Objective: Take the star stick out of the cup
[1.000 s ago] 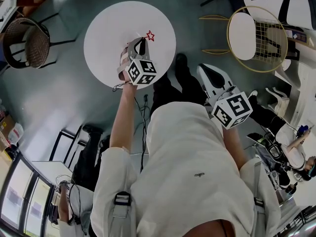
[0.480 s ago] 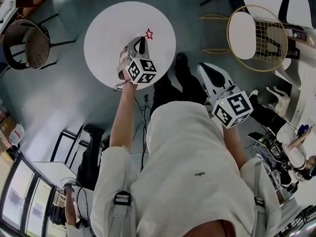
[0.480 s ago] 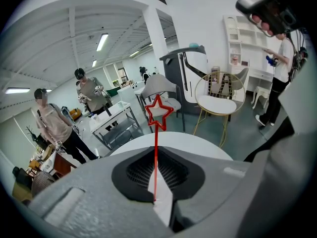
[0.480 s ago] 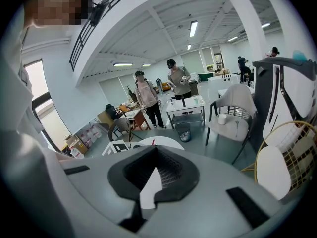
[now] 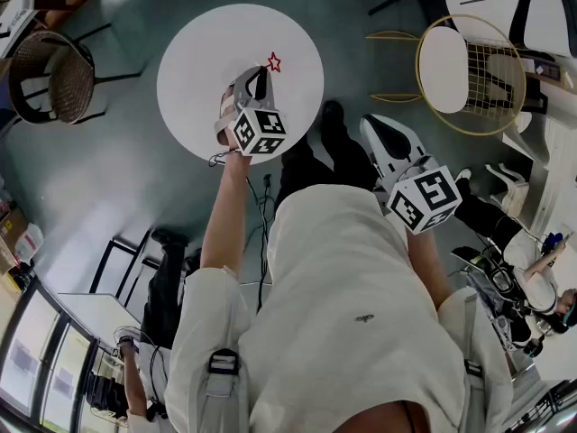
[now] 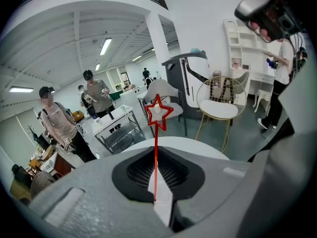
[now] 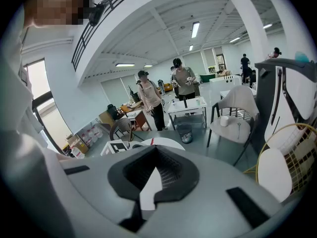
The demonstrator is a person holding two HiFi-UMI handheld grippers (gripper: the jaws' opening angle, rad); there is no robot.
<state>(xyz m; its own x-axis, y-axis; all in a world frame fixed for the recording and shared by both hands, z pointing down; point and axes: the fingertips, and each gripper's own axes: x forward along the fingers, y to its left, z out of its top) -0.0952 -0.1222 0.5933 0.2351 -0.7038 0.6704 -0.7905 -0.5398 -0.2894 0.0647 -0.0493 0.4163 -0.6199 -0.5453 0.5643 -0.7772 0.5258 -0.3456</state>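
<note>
My left gripper (image 5: 259, 77) hangs over the round white table (image 5: 198, 52), shut on a thin red star stick (image 5: 274, 62). In the left gripper view the stick (image 6: 158, 112) rises straight from between the closed black pads (image 6: 171, 170), its open red star on top. No cup shows in any view; the gripper covers the table beneath it. My right gripper (image 5: 386, 135) is held close to the body, off the table's right side. Its jaws look shut with nothing between them (image 7: 148, 182).
A gold wire chair (image 5: 469, 66) stands right of the table and a wicker chair (image 5: 50, 75) to its left. White furniture (image 5: 532, 16) fills the far right. Several people stand by desks (image 6: 116, 123) in the distance. Cables trail on the floor (image 5: 264, 197).
</note>
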